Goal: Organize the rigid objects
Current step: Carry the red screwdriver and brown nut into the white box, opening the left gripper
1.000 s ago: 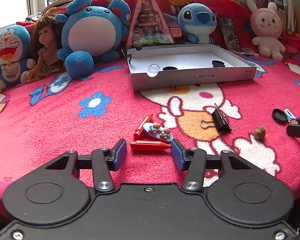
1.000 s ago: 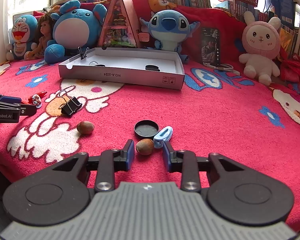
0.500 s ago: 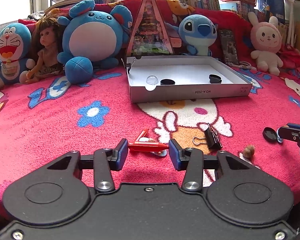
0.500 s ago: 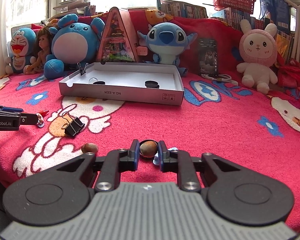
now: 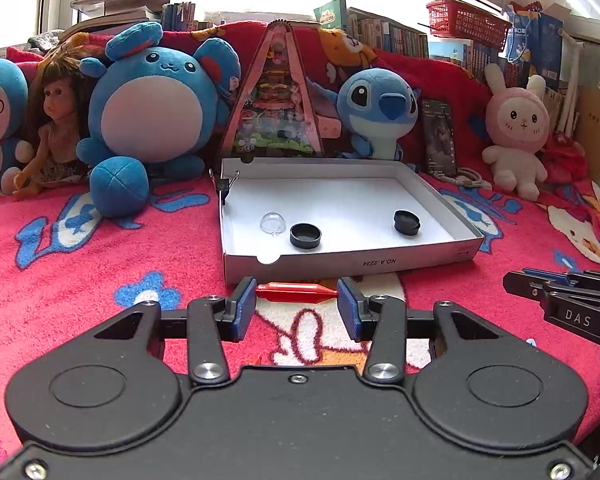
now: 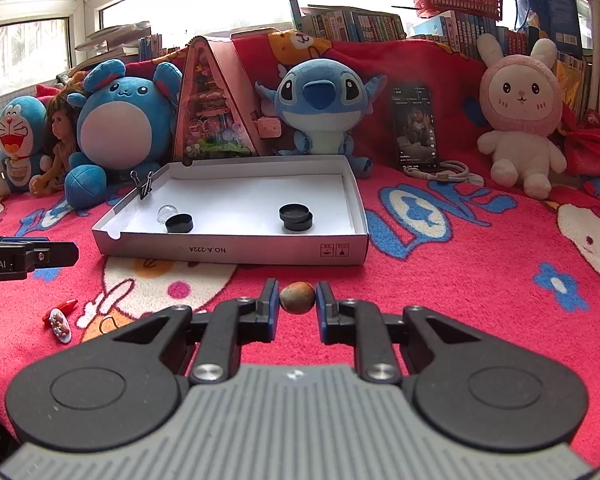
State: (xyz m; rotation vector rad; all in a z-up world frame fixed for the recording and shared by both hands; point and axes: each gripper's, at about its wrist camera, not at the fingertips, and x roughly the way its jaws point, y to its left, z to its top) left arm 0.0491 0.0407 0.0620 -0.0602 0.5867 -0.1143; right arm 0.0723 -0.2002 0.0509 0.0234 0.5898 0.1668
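Plush toys line the back of a bed under a red cartoon blanket (image 5: 80,264). Before them sits the white box (image 5: 352,262), holding two black caps and a clear dome. Both tools have lifted off the blanket since a second ago and now face the box. The left tool (image 5: 297,312) spans the red crayon (image 5: 296,292) lengthwise between its pads, carrying it; the right tool (image 6: 298,306) is closed on the brown nut (image 6: 297,298). Likely next: release into the box.
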